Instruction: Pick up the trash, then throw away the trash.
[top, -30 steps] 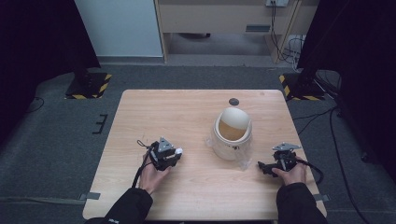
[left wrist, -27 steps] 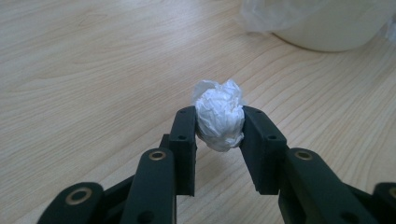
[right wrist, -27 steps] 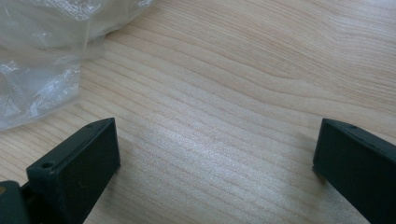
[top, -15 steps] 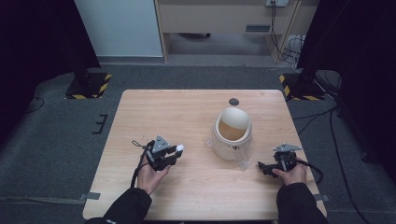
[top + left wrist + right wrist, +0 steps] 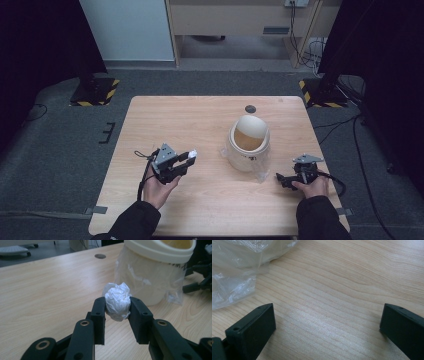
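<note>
So my left gripper [image 5: 117,305] is clamped on a crumpled white paper ball [image 5: 117,301], squeezed right between the jaws, dead center of the left gripper view. In the high view that ball [image 5: 191,154] sits left of center, lifted a bit off the wooden table [image 5: 200,120]. The small cream bin [image 5: 248,143] with its clear plastic liner [image 5: 175,287] stands just right of center, near the ball but not touching. My right gripper [image 5: 281,178] is low at lower right, jaws spread wide, holding nothing, liner edge [image 5: 234,277] at the upper left of its view.
</note>
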Available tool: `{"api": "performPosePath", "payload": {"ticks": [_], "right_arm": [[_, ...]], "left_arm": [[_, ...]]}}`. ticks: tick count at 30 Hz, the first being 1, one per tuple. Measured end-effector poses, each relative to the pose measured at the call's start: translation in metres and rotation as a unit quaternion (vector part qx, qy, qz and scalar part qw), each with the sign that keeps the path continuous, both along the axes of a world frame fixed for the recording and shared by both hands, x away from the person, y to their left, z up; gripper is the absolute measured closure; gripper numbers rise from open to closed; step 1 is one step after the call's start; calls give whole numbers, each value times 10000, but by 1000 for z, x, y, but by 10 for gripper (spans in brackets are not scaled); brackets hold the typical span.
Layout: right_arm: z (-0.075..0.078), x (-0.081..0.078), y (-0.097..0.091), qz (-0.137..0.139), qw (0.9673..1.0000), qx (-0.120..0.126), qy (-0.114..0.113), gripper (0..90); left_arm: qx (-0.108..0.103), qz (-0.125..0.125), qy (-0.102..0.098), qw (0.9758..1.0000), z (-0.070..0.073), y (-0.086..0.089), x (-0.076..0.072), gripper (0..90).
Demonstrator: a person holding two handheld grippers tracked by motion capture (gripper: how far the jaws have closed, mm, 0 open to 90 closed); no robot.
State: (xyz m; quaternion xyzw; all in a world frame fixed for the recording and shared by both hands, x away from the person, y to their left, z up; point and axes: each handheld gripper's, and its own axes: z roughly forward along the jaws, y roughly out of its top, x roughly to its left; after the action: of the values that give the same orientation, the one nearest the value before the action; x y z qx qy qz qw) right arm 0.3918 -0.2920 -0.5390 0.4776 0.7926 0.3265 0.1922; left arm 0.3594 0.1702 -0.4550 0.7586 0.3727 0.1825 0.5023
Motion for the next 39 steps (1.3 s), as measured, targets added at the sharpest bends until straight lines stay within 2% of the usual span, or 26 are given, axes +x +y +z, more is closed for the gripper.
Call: {"api": "performPosePath", "payload": {"ticks": [7, 13, 21, 29, 39], "right_arm": [[0, 0, 0, -4, 10000, 6, -3, 4], [0, 0, 0, -5, 10000, 4, -8, 4], [0, 0, 0, -4, 10000, 5, -3, 4], [0, 0, 0, -10, 10000, 6, -12, 4], [0, 0, 0, -7, 10000, 6, -2, 4]], "left_arm": [[-286, -15, -219, 9994, 14, 2, -6, 668], [-512, -116, -450, 9976, 28, -2, -14, 671], [-676, -312, -626, 9953, 42, -11, -22, 671], [-781, -493, -656, 9936, 47, -21, -27, 671], [-851, -574, -673, 9924, 49, -29, -27, 671]]}}
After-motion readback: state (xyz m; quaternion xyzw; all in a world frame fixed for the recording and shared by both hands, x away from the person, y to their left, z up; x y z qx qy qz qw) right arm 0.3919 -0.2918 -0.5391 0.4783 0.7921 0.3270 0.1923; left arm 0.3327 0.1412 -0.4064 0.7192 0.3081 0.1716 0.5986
